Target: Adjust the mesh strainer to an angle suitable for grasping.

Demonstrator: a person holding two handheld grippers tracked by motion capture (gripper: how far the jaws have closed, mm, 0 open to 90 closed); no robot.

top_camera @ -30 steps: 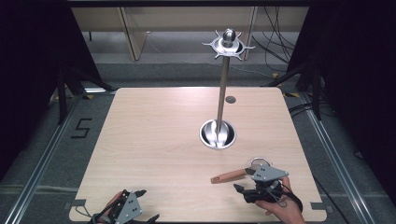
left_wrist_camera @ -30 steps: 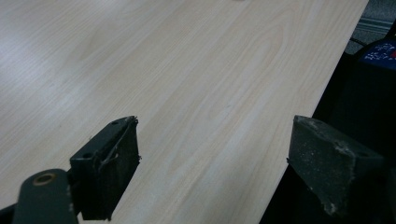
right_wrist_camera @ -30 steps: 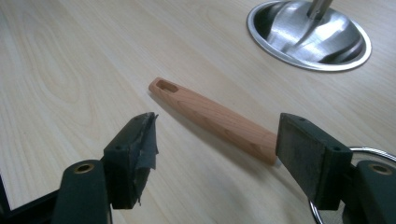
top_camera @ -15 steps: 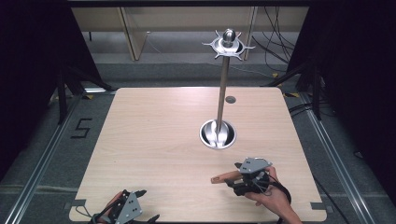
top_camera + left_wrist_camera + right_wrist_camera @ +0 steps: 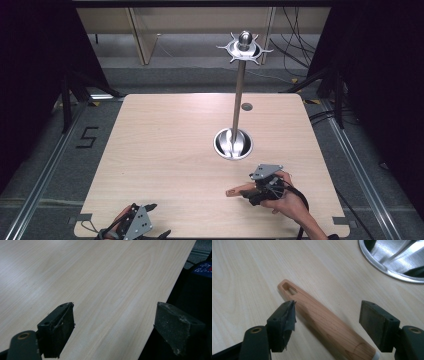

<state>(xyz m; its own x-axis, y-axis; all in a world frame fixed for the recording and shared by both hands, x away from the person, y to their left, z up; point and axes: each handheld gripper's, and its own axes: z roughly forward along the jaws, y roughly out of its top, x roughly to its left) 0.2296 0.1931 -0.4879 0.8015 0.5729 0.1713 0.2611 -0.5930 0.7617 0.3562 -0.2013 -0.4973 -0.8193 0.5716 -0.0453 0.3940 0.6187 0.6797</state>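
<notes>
Wooden handle (image 5: pixel 322 322) lies flat on the table (image 5: pixel 165 145), near the steel stand's round base (image 5: pixel 233 144), on the person's side of it. Right gripper (image 5: pixel 327 322) straddles the handle, jaws apart, not clamped; left pad seems to touch it. Stand's pole (image 5: pixel 239 95) rises behind, nothing between. Left gripper (image 5: pixel 113 327) sits well apart from the base at the table's near edge, jaws apart, empty. Floor marking "5" (image 5: pixel 86 137) beside the table.
</notes>
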